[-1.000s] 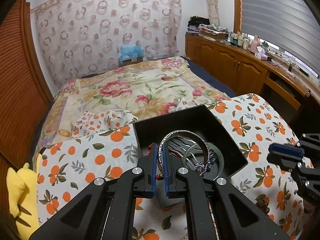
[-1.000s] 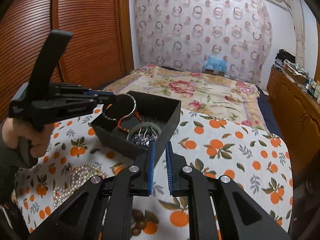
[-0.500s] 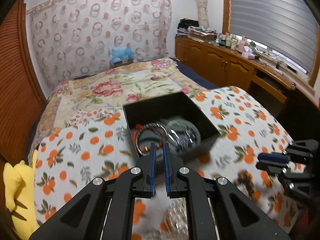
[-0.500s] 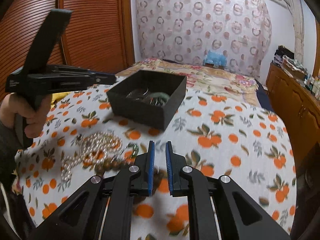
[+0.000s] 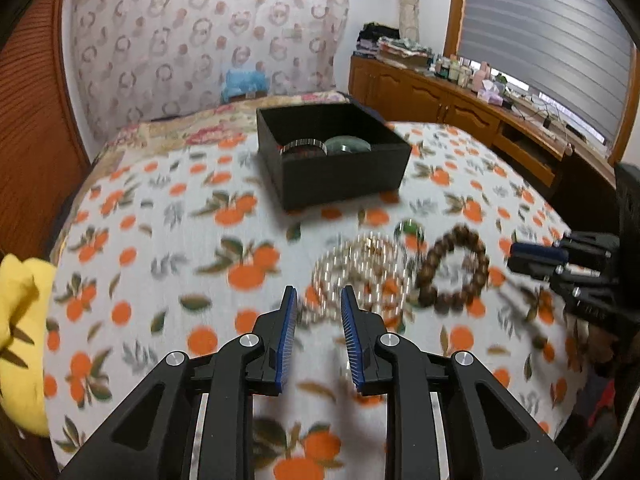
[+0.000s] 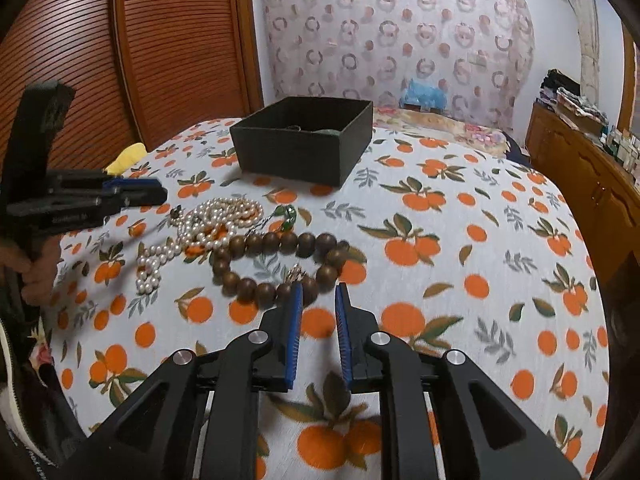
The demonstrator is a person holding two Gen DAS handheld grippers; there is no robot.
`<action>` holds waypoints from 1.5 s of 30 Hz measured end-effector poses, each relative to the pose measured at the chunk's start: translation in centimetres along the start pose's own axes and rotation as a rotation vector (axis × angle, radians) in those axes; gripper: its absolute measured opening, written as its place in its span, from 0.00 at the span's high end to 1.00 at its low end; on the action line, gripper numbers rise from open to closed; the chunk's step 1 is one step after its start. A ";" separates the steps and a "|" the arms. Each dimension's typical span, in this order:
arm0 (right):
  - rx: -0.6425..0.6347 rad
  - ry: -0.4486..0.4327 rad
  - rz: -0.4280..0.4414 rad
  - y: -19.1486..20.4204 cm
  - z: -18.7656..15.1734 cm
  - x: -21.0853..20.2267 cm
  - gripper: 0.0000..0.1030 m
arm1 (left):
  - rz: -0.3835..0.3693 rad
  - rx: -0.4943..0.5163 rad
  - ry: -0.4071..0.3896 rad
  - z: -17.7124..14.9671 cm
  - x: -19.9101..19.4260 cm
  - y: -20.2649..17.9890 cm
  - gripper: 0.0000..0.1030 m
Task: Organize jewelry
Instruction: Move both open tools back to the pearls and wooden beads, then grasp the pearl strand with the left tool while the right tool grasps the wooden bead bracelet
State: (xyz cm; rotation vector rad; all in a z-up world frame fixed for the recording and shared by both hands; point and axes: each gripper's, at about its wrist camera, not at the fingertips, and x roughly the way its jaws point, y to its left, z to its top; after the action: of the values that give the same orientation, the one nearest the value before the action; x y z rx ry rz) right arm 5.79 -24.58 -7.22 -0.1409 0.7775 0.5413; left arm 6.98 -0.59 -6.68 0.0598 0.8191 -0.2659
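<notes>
A black open box [image 5: 334, 160] [image 6: 304, 140] stands on the orange-print cloth, with a silver bangle [image 5: 305, 146] and a green bangle [image 5: 347, 146] inside. Nearer lie a pearl necklace [image 5: 360, 272] [image 6: 216, 220], a brown wooden bead bracelet [image 5: 454, 270] [image 6: 276, 264] and a small green pendant [image 5: 409, 229] [image 6: 287, 214]. My left gripper [image 5: 319, 300] is open and empty, just short of the pearls. My right gripper [image 6: 318, 294] is open and empty, its tips at the bead bracelet's near edge.
A yellow plush toy [image 5: 20, 336] lies at the cloth's left edge. A wooden cabinet [image 5: 460, 108] with bottles runs along the right wall. A slatted wooden door [image 6: 160, 52] stands at the left. The bed with a floral cover lies behind the box.
My left gripper let the silver bangle go into the box, drew back and down to the pearls, and opened. My right gripper lowered toward the bead bracelet and opened.
</notes>
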 end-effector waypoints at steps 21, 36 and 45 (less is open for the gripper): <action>-0.006 0.003 -0.003 0.1 0.7 0.2 0.77 | -0.030 0.032 0.086 -2.4 0.9 -1.3 0.79; -0.079 0.049 -0.036 -0.2 3.3 3.0 0.65 | -0.008 0.091 0.084 -2.3 1.2 -2.1 0.93; -0.074 0.113 -0.025 -1.4 3.6 5.5 0.65 | -0.069 0.043 0.003 -1.3 -1.3 -1.9 0.93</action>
State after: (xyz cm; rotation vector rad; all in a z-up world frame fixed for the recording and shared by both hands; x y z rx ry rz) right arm 11.94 -22.38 -8.60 -0.2516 0.8649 0.5420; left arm 4.73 -1.97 -6.56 0.0724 0.8194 -0.3488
